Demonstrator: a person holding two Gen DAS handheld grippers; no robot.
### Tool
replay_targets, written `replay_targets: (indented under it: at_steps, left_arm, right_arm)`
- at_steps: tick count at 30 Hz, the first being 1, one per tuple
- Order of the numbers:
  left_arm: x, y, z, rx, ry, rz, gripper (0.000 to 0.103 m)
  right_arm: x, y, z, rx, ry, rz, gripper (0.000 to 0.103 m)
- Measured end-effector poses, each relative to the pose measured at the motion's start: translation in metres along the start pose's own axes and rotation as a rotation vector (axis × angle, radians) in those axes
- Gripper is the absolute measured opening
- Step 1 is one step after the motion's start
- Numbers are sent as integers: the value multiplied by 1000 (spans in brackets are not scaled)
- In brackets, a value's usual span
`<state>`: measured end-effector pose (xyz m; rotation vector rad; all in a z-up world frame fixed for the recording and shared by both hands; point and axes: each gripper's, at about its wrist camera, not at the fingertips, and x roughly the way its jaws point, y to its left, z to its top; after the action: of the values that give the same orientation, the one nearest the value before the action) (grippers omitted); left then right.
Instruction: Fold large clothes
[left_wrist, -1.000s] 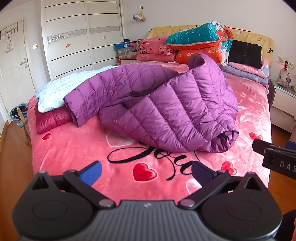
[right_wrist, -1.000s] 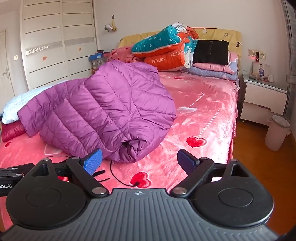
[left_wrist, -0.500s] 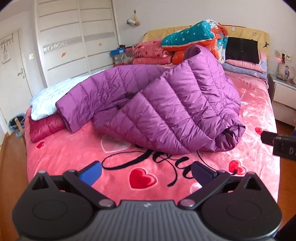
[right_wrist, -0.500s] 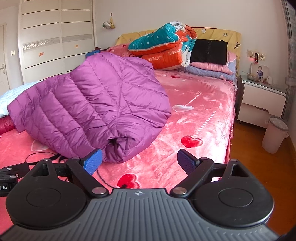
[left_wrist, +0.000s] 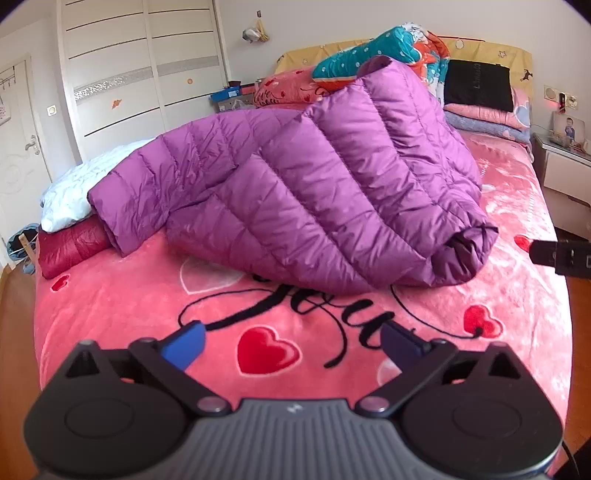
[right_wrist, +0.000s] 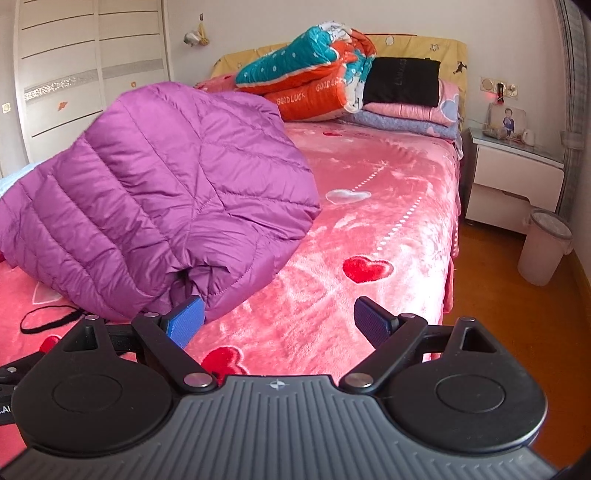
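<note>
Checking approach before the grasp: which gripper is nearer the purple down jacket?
Right. The right gripper has one fingertip at the purple down jacket's rolled edge; the left gripper hangs back over bare pink blanket. Both open.

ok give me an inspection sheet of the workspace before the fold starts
surface: bed with pink heart blanket, near edge bare.
job's things: purple puffer jacket lies crumpled mid-bed, sleeve trailing to the left.
clutter: white quilt over a dark red item at the left; folded bedding stacked at the headboard.
grippers: left gripper open, empty, above the blanket; right gripper open, empty, its left finger near the jacket's hem.
cables: nothing seen.
surroundings: wardrobe, nightstand, bin, wooden floor.
</note>
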<state>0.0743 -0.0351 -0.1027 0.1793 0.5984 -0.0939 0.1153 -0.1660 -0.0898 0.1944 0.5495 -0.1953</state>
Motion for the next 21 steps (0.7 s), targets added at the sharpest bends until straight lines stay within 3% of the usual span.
replay_targets:
  at_steps: [4, 12, 16, 21]
  left_arm:
    - [3, 4, 10, 12, -41, 4, 95]
    - [16, 34, 48, 42, -152, -63, 87]
    - [41, 50, 64, 103, -145, -71, 75]
    - [63, 60, 79, 176, -151, -126, 75]
  right_arm:
    - [13, -5, -2, 3, 13, 4, 103]
    - [37, -10, -5, 12, 60, 20, 103]
    - [48, -13, -7, 17, 87, 28, 103]
    - [56, -19, -8, 45, 123, 43, 103]
